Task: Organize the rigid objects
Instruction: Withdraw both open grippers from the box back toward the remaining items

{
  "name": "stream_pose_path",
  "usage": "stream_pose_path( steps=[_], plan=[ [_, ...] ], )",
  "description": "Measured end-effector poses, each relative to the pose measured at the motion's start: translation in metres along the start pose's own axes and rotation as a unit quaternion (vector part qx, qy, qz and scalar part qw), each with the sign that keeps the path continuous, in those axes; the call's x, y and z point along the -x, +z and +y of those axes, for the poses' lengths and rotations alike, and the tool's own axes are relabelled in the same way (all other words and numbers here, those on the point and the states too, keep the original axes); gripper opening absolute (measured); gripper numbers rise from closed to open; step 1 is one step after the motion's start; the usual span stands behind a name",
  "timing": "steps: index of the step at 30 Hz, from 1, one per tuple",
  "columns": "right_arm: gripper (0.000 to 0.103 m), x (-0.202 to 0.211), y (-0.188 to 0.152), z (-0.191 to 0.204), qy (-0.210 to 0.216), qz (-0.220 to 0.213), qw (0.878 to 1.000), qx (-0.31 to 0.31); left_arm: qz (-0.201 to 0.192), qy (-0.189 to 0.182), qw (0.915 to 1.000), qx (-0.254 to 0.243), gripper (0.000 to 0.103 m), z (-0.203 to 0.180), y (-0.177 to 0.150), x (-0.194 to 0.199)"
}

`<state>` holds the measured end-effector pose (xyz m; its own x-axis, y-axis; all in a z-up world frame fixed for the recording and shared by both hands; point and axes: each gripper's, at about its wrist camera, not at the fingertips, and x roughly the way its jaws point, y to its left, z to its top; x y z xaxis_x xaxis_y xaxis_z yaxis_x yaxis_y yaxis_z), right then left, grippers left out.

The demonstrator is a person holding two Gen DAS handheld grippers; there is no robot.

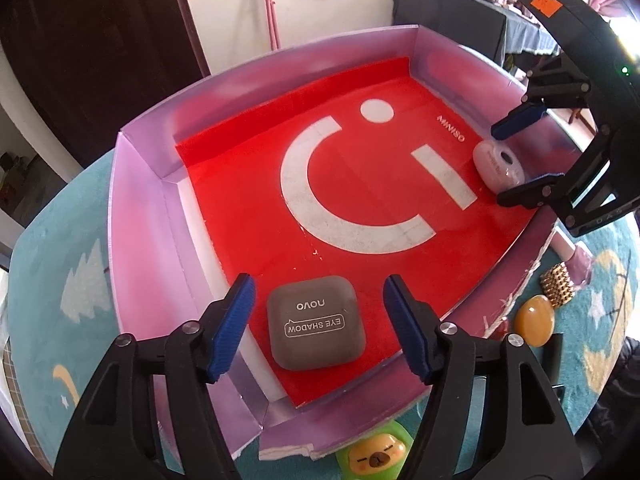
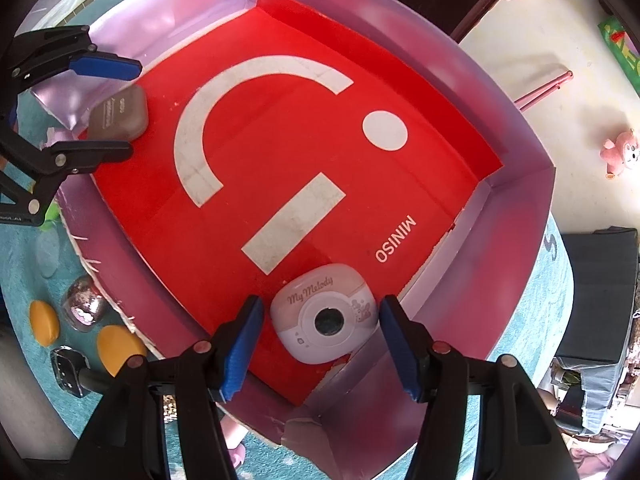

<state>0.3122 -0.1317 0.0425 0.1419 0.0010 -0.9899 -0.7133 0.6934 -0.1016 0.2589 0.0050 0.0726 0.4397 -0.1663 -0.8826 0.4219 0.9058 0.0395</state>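
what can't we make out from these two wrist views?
- Silver object, right wrist view: too small and glary to identify.
- Green toy, left wrist view: cut off by the bottom edge and the box wall.
- Small print on the grey eye shadow case, right wrist view: too small to read.
- Gold studded item, left wrist view: partly hidden by the box rim.
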Motion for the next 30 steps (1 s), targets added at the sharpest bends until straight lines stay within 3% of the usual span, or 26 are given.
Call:
stream_pose_path(
  steps=[2, 5, 9, 16, 19, 24, 30],
  plan=[
    [0.064, 0.006, -0.002, 0.001, 0.003, -0.008, 1.000, -0.004, -0.012, 0.005, 0.9999, 0.006, 0.076, 0.000, 0.000, 0.007],
    [0.071, 0.022, -0.004, 0.002, 0.011, -0.028, 0.999, -0.011, -0.034, 0.003, 0.9992, 0.020, 0.077, 0.003, 0.000, 0.020],
    [0.072, 0.044, -0.009, 0.004, 0.011, -0.055, 0.998, -0.021, -0.058, 0.004, 0.9974, 0.042, 0.077, 0.008, -0.003, 0.037],
    [0.082, 0.098, -0.029, 0.012, 0.007, -0.131, 0.990, -0.045, -0.131, 0.032, 0.9876, 0.079, 0.083, 0.004, -0.012, 0.081],
    [0.085, 0.124, -0.042, 0.019, 0.007, -0.168, 0.984, -0.065, -0.172, 0.047, 0.9804, 0.085, 0.087, -0.005, -0.021, 0.105],
    [0.094, 0.155, -0.057, 0.028, -0.002, -0.227, 0.970, -0.084, -0.245, 0.078, 0.9614, 0.098, 0.097, -0.020, -0.042, 0.147],
    [0.103, 0.198, -0.097, 0.050, -0.032, -0.310, 0.943, -0.119, -0.303, 0.098, 0.9410, 0.115, 0.100, -0.034, -0.076, 0.184]
  ],
)
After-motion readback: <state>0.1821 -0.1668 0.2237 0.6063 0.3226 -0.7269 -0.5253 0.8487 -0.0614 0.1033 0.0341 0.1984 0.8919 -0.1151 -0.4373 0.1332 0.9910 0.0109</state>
